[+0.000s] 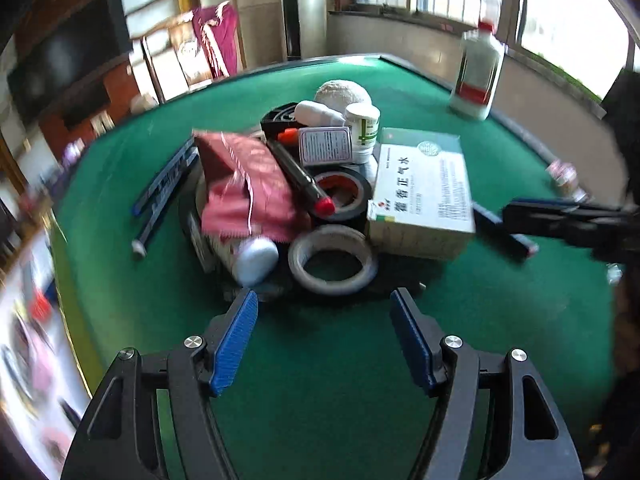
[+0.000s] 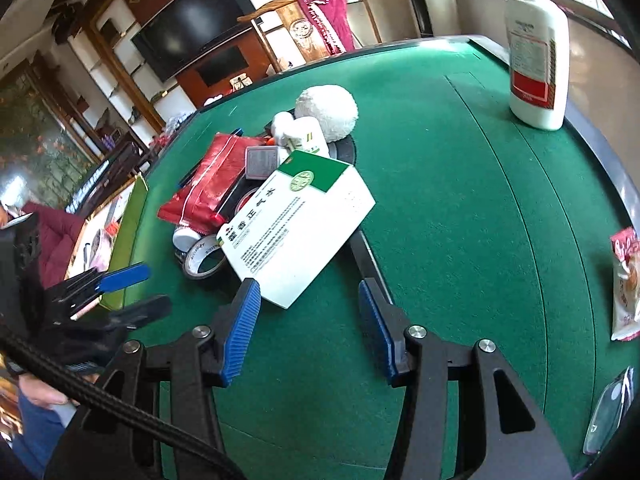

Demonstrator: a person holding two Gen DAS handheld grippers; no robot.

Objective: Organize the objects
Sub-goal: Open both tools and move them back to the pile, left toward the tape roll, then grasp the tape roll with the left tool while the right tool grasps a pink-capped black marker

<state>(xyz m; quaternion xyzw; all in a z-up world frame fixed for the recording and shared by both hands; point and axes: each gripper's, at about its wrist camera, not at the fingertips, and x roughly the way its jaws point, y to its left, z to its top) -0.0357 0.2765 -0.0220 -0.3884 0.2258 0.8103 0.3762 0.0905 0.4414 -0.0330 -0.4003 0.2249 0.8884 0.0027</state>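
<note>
A pile of objects lies on the green felt table [image 1: 340, 360]: a white and green medicine box [image 1: 424, 196] [image 2: 300, 220], a red pouch [image 1: 248, 184] [image 2: 204, 184], a beige tape roll [image 1: 332, 260], a black tape roll [image 1: 344, 196], a black marker with a red cap [image 1: 300, 176], a white ball [image 1: 344, 92] [image 2: 326, 110] and small white bottles [image 1: 362, 128]. My left gripper [image 1: 324, 304] is open and empty just short of the beige tape. My right gripper [image 2: 310, 292] is open and empty, its jaws at the near corner of the medicine box.
A tall white bottle with a red label [image 1: 478, 76] [image 2: 536, 52] stands at the far right table edge. Two dark pens [image 1: 164, 196] lie left of the pile. A snack packet [image 2: 626, 284] lies at the right edge. The right gripper [image 1: 568, 224] shows at the right.
</note>
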